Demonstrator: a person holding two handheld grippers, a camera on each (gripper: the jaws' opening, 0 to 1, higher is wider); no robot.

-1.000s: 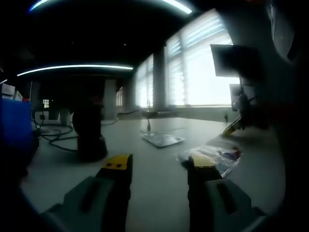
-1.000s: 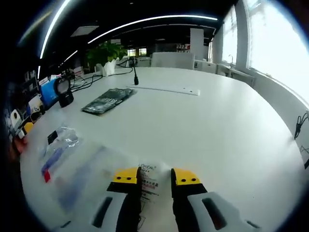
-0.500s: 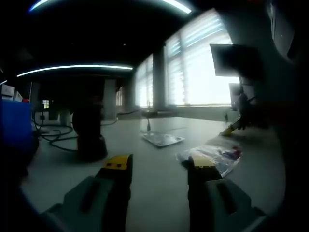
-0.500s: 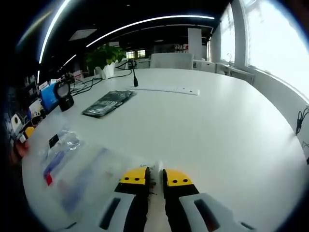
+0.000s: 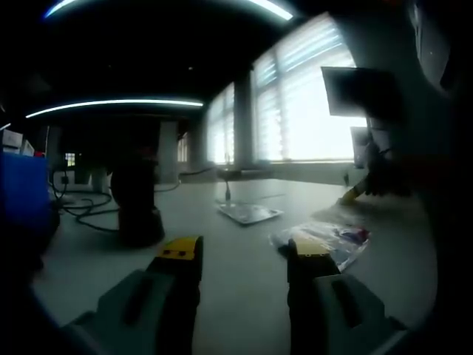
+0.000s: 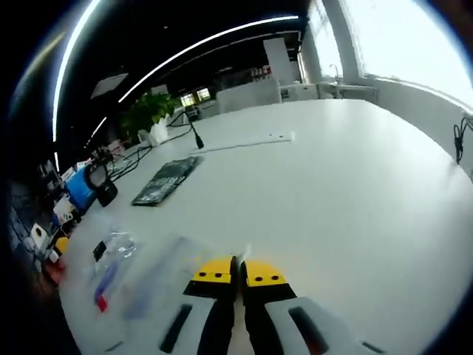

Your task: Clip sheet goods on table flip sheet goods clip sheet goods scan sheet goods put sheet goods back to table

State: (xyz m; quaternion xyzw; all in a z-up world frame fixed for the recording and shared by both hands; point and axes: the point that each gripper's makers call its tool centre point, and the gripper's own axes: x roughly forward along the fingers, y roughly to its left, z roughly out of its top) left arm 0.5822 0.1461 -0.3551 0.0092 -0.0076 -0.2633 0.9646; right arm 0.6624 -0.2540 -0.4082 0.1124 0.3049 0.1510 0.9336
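In the right gripper view, my right gripper (image 6: 237, 272) is shut on the near edge of a clear flat packet (image 6: 159, 274) that lies on the white table (image 6: 347, 185). A small white corner sticks up between the yellow tips. A second clear bag (image 6: 109, 260) holding red and blue items lies left of it. In the left gripper view, my left gripper (image 5: 244, 255) stands open just above the table with nothing between its jaws. The clear bag (image 5: 332, 238) lies beside its right jaw. The right gripper's yellow tip (image 5: 350, 197) shows far off at the right.
A dark flat packet (image 6: 167, 177) and a white strip (image 6: 244, 141) lie farther out on the table. A black scanner stand (image 5: 137, 201), cables and a blue box (image 5: 22, 196) sit at the left gripper view's left. A plant (image 6: 148, 112) stands at the table's far end.
My right gripper's jaws have come together on the clear packet's edge, and its view has tilted. The left gripper has stayed still and open.
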